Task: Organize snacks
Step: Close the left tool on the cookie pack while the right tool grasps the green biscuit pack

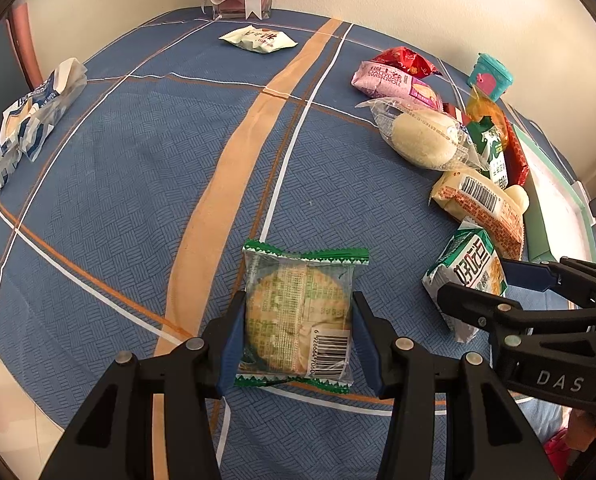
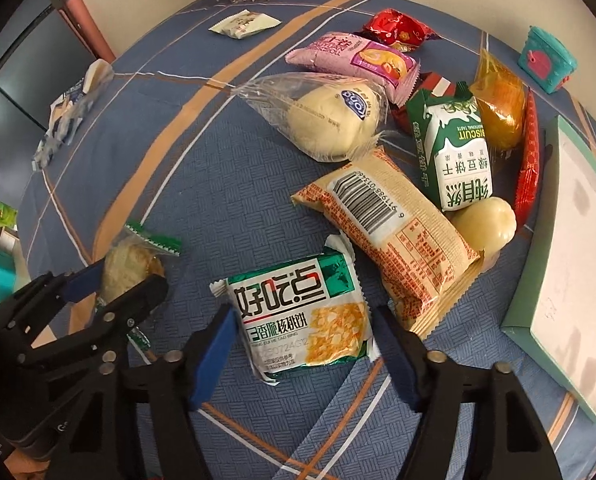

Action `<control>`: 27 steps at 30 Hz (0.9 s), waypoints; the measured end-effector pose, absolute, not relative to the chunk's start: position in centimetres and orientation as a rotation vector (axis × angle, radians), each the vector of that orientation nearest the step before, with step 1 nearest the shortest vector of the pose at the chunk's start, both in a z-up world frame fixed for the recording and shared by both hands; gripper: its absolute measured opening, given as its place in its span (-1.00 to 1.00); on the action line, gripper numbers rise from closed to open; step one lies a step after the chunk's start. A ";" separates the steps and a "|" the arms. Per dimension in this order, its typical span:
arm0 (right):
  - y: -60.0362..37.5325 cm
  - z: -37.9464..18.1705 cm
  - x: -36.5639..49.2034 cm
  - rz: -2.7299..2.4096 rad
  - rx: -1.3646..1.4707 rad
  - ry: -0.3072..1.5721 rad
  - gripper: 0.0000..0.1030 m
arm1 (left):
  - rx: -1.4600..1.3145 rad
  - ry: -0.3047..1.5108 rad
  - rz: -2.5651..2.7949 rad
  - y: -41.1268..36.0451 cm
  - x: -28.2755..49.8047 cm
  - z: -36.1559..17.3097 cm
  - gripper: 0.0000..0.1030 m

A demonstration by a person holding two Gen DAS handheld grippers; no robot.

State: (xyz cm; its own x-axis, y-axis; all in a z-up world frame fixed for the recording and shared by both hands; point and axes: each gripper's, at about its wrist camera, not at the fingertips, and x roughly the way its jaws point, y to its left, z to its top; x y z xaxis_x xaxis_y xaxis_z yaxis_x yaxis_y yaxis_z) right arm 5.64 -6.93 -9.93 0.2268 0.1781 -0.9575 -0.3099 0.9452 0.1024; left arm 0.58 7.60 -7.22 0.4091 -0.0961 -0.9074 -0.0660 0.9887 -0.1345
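My left gripper [image 1: 298, 312] is shut on a clear, green-edged pastry packet [image 1: 298, 312], its pads pressing both sides; the packet rests on the blue plaid tablecloth [image 1: 137, 184]. It also shows in the right wrist view [image 2: 133, 260], held by the left gripper [image 2: 113, 280]. My right gripper [image 2: 302, 320] is open, its fingers on either side of a green-and-white walnut cookie packet [image 2: 302, 320] without touching it. That packet [image 1: 466, 276] and the right gripper [image 1: 498, 284] also show in the left wrist view.
A pile of snacks lies beyond: an orange-printed packet [image 2: 390, 236], a bagged bun [image 2: 330, 120], a green biscuit carton [image 2: 454, 152], a pink roll packet [image 2: 358, 60]. A teal-edged box [image 2: 570, 248] lies right. A pale packet [image 1: 257, 40] and a blue-white bag [image 1: 33, 116] lie apart.
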 end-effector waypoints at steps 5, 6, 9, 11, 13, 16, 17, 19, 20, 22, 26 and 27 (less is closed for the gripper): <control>-7.5 -9.3 5.0 0.330 -0.112 1.295 0.19 | -0.160 1.148 -0.018 7.7 0.5 -7.1 -0.01; -7.5 -9.2 4.8 0.328 -0.110 1.293 0.18 | -0.161 1.147 -0.017 7.7 0.5 -7.0 -0.01; -7.9 -8.7 4.5 0.330 -0.093 1.299 0.17 | -0.163 1.141 -0.012 7.7 0.4 -6.8 -0.01; -7.9 -8.2 4.3 0.335 -0.083 1.298 0.11 | -0.161 1.136 -0.010 7.7 0.3 -6.5 -0.01; -8.1 -7.6 4.2 0.343 -0.068 1.287 0.10 | -0.159 1.133 -0.010 7.6 0.2 -6.4 -0.01; -8.6 -6.4 3.8 0.359 -0.046 1.271 -0.26 | -0.152 1.129 -0.006 7.5 0.1 -6.1 -0.01; -8.6 -6.2 3.8 0.370 -0.038 1.268 -0.46 | -0.149 1.127 -0.003 7.4 0.1 -5.9 -0.01; -8.7 -6.0 3.6 0.374 -0.034 1.262 -0.46 | -0.144 1.130 0.000 7.3 0.0 -5.9 -0.01; -8.7 -5.9 3.5 0.367 -0.045 1.257 -0.46 | -0.141 1.133 0.003 7.3 0.0 -6.0 -0.01; -8.9 -6.0 3.4 0.356 -0.045 1.261 -0.45 | -0.135 1.136 0.007 7.1 0.0 -6.0 -0.01; -9.4 -5.8 3.6 0.348 -0.031 1.260 -0.40 | -0.134 1.138 0.010 7.0 0.1 -6.0 -0.01; -9.6 -5.7 3.6 0.344 -0.033 1.253 -0.29 | -0.135 1.138 0.010 7.0 0.1 -6.0 -0.01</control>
